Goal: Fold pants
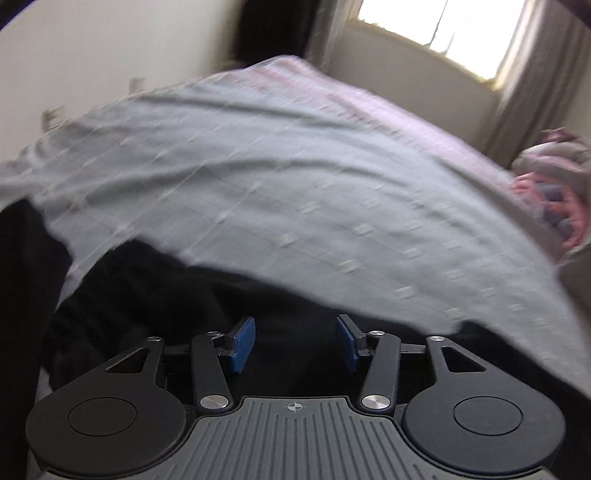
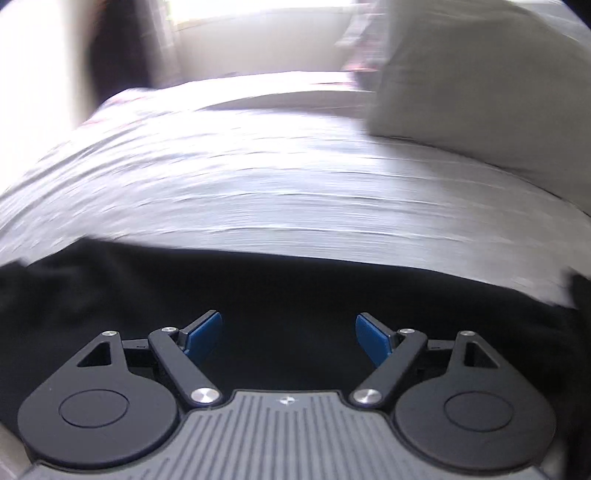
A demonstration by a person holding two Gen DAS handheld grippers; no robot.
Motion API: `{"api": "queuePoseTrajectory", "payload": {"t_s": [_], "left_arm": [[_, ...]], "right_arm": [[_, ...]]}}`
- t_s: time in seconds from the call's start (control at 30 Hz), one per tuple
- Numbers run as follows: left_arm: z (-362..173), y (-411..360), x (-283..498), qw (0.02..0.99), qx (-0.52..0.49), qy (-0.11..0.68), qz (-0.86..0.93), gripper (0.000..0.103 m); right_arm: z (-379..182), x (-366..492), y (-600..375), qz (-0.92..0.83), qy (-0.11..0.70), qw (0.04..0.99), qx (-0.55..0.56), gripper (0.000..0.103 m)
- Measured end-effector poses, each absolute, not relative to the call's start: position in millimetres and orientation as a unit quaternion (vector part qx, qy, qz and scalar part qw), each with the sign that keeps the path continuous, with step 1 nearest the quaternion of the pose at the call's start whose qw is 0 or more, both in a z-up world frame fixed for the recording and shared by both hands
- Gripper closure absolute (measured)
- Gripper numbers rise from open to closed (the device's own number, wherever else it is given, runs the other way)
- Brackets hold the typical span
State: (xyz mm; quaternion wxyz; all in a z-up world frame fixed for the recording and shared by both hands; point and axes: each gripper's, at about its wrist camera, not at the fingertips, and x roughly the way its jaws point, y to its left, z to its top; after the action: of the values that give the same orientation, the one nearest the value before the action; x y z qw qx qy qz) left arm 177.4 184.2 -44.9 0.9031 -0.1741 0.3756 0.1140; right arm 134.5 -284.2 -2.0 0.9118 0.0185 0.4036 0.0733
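Left gripper (image 1: 295,341) nearest the lens, blue pads parted, nothing between them, over black pants (image 1: 177,291). Pants spread dark along the near edge of the grey bedspread (image 1: 295,177); window (image 1: 439,29) beyond. Right gripper (image 2: 289,341) parted wider, likewise holding nothing, above the same black cloth (image 2: 288,291). Pale pillow (image 2: 480,81) at far right. Both views blurred.

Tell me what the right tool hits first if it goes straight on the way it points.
Most likely the black pants: they fill the view ahead of the open right tool. The bed sheet lies beyond them. Blur leaves the depth unclear.
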Motion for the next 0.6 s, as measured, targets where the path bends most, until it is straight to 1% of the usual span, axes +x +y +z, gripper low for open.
{"api": "queuePoseTrajectory", "payload": {"t_s": [0.03, 0.1, 0.17, 0.3, 0.47, 0.6], "left_arm": [[-55.6, 191.1, 174.3, 0.901, -0.179, 0.376, 0.118, 0.070], [-66.0, 198.4, 162.6, 0.908, -0.171, 0.367, 0.110, 0.076], [-63.9, 197.5, 155.1, 0.913, -0.163, 0.359, 0.107, 0.076], [-59.6, 204.5, 151.7, 0.910, -0.191, 0.352, 0.105, 0.077], [-56.3, 211.3, 150.8, 0.906, -0.214, 0.352, 0.098, 0.077], [-57.7, 211.6, 152.2, 0.905, -0.207, 0.359, 0.099, 0.081]], "right_arm": [[-3.4, 140.6, -269.4, 0.088, 0.405, 0.910, 0.008, 0.000], [-4.0, 154.9, -240.5, 0.116, 0.407, 0.906, -0.020, 0.000], [-3.2, 171.4, -210.8, 0.146, 0.409, 0.899, -0.047, 0.000], [0.6, 210.3, -144.2, 0.181, 0.422, 0.883, -0.100, 0.000], [6.5, 249.9, -78.4, 0.241, 0.413, 0.870, -0.119, 0.000], [-22.6, 277.4, -54.7, 0.243, 0.441, 0.848, -0.168, 0.007]]}}
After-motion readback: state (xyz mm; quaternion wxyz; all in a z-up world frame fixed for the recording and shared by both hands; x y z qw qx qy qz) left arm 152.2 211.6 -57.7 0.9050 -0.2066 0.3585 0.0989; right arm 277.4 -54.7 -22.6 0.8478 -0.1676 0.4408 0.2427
